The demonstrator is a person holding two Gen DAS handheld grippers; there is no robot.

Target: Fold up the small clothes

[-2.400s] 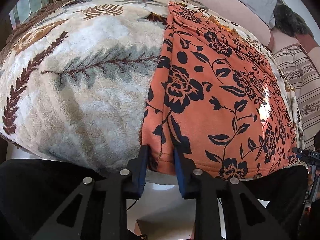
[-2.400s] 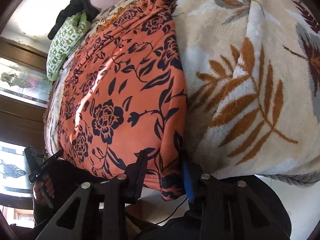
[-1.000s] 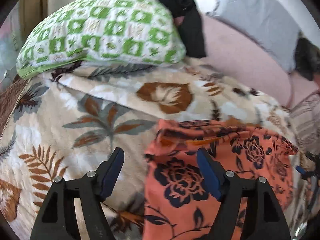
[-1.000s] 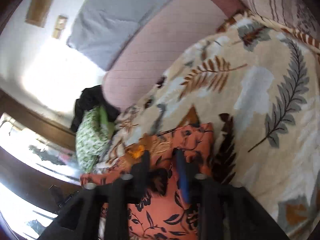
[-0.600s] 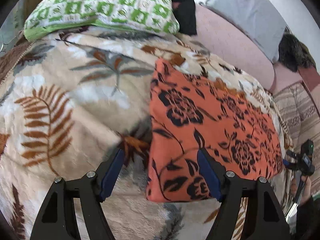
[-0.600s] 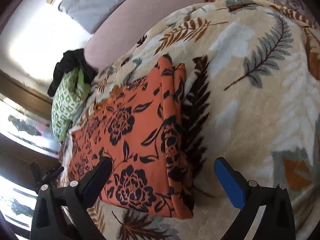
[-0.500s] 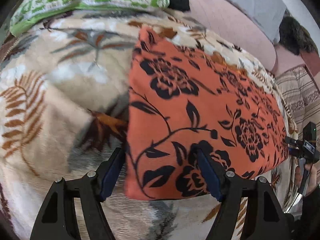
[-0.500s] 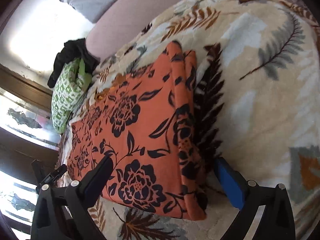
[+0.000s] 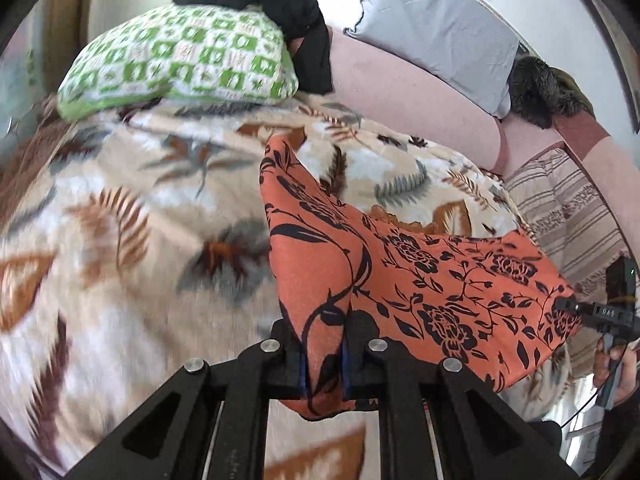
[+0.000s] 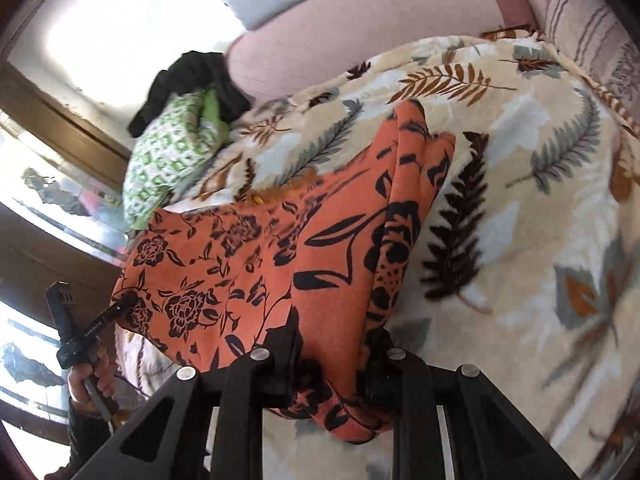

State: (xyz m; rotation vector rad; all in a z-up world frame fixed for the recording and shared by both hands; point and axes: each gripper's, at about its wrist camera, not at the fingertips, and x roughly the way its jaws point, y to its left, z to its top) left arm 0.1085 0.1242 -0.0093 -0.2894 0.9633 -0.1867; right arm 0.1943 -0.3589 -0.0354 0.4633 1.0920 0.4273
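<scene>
An orange garment with black flowers [image 9: 420,280] is folded over and hangs lifted above the leaf-patterned blanket [image 9: 140,240]. My left gripper [image 9: 323,356] is shut on its near left corner. My right gripper [image 10: 334,364] is shut on the near right corner of the garment [image 10: 280,252]. The far edge of the cloth still touches the blanket. In the left wrist view the right gripper [image 9: 592,314] shows at the garment's right end; in the right wrist view the left gripper [image 10: 100,320] shows at its left end.
A green checked pillow [image 9: 180,64] with a black garment [image 9: 280,4] on it lies at the bed's head. A pink headboard [image 9: 400,92], a grey pillow [image 9: 432,32] and a striped cloth [image 9: 568,208] lie behind and to the right.
Both grippers were open over the folded garment's near edge half a second ago. Now both have shut on its near corners and lifted them off the blanket.
</scene>
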